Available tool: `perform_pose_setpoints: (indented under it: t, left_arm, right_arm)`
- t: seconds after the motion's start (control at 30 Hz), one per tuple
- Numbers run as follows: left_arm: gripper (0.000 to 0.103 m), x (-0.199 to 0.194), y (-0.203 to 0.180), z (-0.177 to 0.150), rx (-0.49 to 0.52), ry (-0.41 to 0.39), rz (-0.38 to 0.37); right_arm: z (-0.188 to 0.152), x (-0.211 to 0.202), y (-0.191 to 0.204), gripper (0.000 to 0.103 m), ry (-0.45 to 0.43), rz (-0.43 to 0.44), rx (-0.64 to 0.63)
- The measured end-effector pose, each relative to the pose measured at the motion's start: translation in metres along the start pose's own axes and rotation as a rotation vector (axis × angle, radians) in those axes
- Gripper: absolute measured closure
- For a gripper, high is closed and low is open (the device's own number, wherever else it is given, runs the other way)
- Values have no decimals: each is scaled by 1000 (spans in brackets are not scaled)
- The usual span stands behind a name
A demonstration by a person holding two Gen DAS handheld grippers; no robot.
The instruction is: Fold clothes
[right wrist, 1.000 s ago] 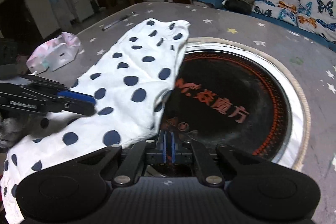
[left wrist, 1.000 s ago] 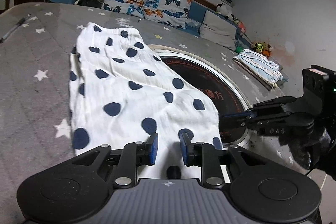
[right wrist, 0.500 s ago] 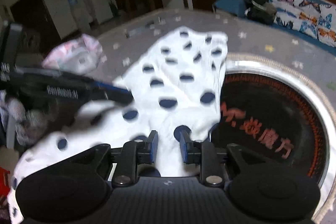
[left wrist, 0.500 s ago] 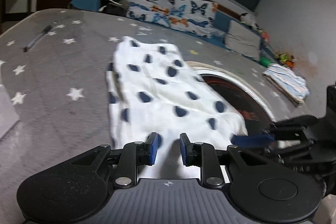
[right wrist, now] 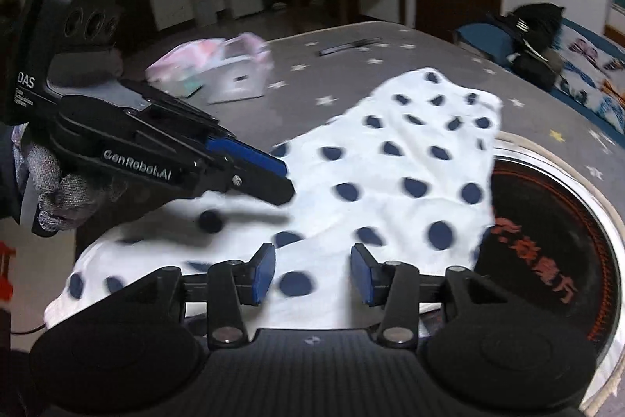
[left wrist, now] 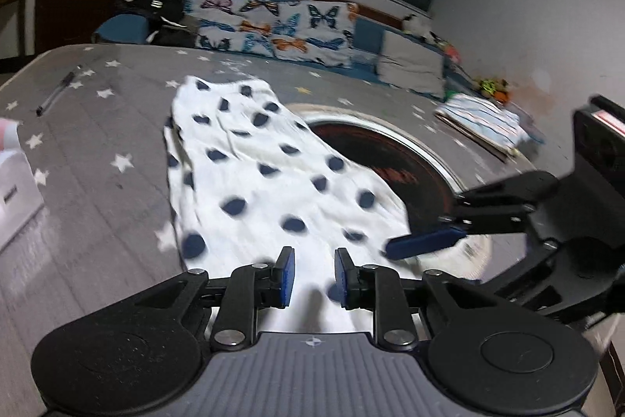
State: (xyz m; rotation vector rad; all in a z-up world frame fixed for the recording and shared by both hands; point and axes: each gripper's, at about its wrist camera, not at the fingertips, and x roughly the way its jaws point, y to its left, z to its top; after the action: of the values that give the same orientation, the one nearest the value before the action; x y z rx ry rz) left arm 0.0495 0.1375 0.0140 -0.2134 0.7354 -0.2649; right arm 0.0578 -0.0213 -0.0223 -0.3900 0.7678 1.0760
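A white garment with navy dots (left wrist: 273, 174) lies spread along the grey star-print table (left wrist: 97, 143), with one edge over a round black inset (left wrist: 390, 159). My left gripper (left wrist: 314, 276) hovers over the garment's near end, open by a narrow gap with cloth showing beneath it. The right gripper (left wrist: 394, 247) reaches in from the right at the garment's near corner. In the right wrist view my right gripper (right wrist: 312, 274) stands wide open above the dotted garment (right wrist: 390, 182), nothing between its fingers. The left gripper (right wrist: 281, 182), held by a gloved hand (right wrist: 50, 182), hangs just above the cloth.
A pen (left wrist: 58, 92) lies at the table's far left. A plastic bag with a white box (right wrist: 218, 65) sits beyond the garment. A folded striped cloth (left wrist: 484, 120) rests at the far right. A sofa with butterfly cushions (left wrist: 281, 30) lines the back.
My right gripper went from shut to wide open. Both views shifted and blurred as the grippers moved over the garment's near end. The left gripper's gap stayed about the same.
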Motion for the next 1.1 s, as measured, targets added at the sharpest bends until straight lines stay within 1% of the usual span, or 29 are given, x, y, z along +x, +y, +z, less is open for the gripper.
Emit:
perform_pose_setpoints:
  t: [0.03, 0.1, 0.2, 0.33, 0.4, 0.5, 0.63, 0.73, 0.83, 0.97, 1.1]
  left_arm:
    - [79, -3, -3, -5, 5, 4, -5]
    - [79, -6, -4, -15, 13, 11, 3]
    - [79, -9, 2, -28, 15, 21, 44]
    - [79, -21, 10, -34, -12, 0, 70]
    - [79, -27, 9, -33, -19, -15, 70]
    - [79, -32, 3, -31, -7, -39, 55]
    - [79, -29, -2, -34, 18, -30, 47]
    - [79, -24, 2, -40, 17, -9, 62]
    - [79, -26, 8, -44, 11, -12, 69]
    - [79, -35, 4, -45, 14, -26, 80]
    - [78, -49, -11, -45, 52, -50, 59]
  right_arm:
    - [-3, 0, 5, 47, 6, 0, -13]
    - [-9, 0, 16, 47, 17, 0, -39]
    - [-18, 0, 31, 46, 34, -1, -78]
    - [-26, -9, 36, 45, 39, -23, -94]
    - [-25, -14, 37, 45, 34, -31, -97]
    - [-18, -16, 42, 45, 3, -38, -91]
    - [-8, -7, 47, 45, -33, -32, -77]
    - [-5, 3, 46, 45, -28, -22, -58]
    - [-11, 9, 45, 45, 2, -20, -47]
    - [-18, -2, 48, 45, 14, -28, -66]
    - [-23, -16, 57, 45, 9, -14, -93]
